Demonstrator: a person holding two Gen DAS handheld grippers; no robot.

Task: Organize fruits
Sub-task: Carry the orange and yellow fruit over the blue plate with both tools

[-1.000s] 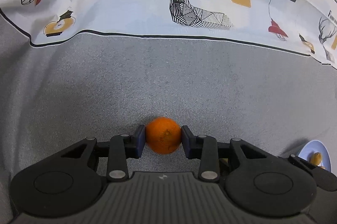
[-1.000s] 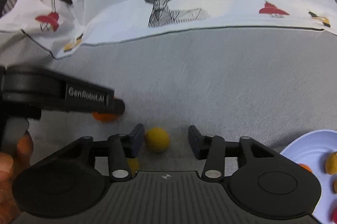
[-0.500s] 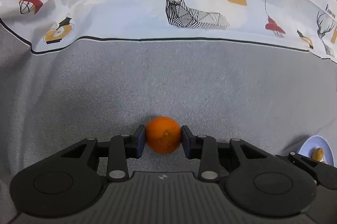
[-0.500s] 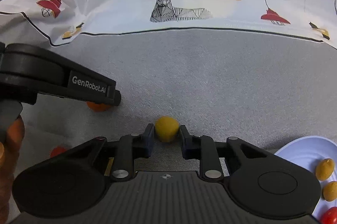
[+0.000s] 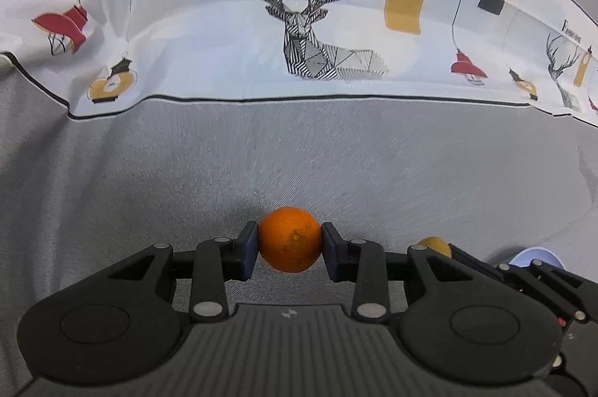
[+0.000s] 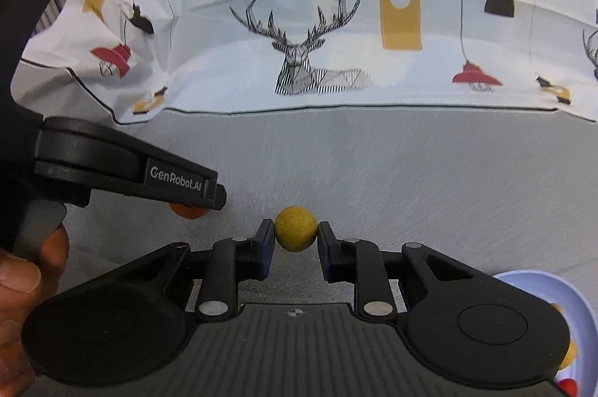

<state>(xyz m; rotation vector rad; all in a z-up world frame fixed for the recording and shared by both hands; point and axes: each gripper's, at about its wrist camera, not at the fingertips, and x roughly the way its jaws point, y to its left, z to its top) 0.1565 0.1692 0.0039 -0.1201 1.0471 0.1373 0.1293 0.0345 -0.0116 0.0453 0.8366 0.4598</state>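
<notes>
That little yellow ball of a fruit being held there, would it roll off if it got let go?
Probably: the yellow fruit looks almost round, so it would likely roll on the grey cloth. Its dull, rough-looking skin should slip little between the right gripper. It seems firm, showing no visible squashing.

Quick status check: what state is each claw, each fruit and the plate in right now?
Left claw: shut on the round orange fruit.
Right claw: shut on the small round yellow fruit.
Pale blue plate: on the grey cloth, already holding yellow and red fruit.
</notes>
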